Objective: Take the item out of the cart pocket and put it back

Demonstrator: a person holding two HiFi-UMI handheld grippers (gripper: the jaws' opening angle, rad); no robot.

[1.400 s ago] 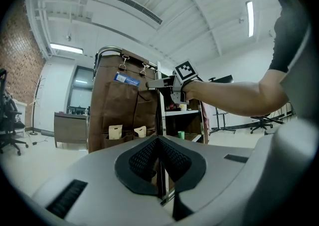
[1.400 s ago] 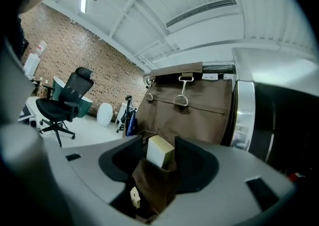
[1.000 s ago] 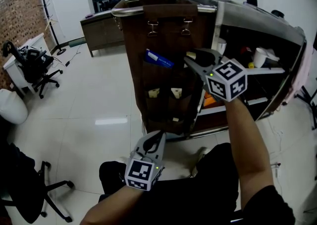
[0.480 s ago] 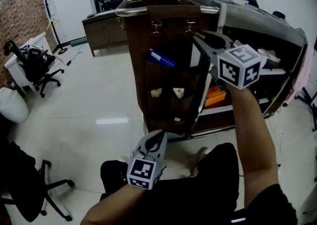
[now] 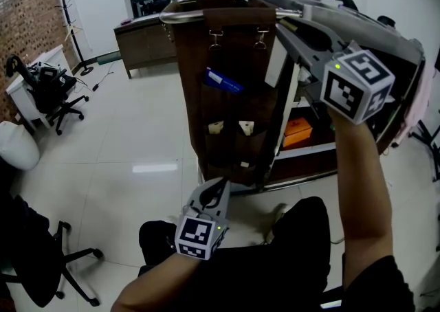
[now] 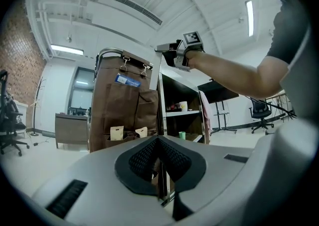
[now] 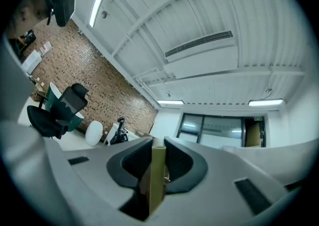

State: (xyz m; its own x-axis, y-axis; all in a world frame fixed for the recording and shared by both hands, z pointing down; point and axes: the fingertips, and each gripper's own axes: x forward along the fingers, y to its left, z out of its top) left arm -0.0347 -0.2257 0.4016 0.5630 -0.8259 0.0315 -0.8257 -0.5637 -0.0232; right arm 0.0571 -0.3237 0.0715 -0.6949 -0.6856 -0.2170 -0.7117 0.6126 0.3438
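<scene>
Jaws of the right gripper (image 7: 158,145) have just been closing and are clamped on a flat tan packet (image 7: 156,185), which sits edge-on between the pads. In the head view the packet hangs below the jaw tips, out of the brown pocket organizer (image 5: 227,111) below and left of them. Jaws of the left gripper (image 6: 158,143) are together with nothing between them, and the organizer is ahead of them.

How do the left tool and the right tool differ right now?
The right tool is raised beside the cart's top rail. The left tool sits low, near the person's lap. The right tool's jaws have just been closing and now grip a flat tan item. The left tool's jaws are together with nothing between them. Both tools carry a marker cube and are held by the same person.
</scene>
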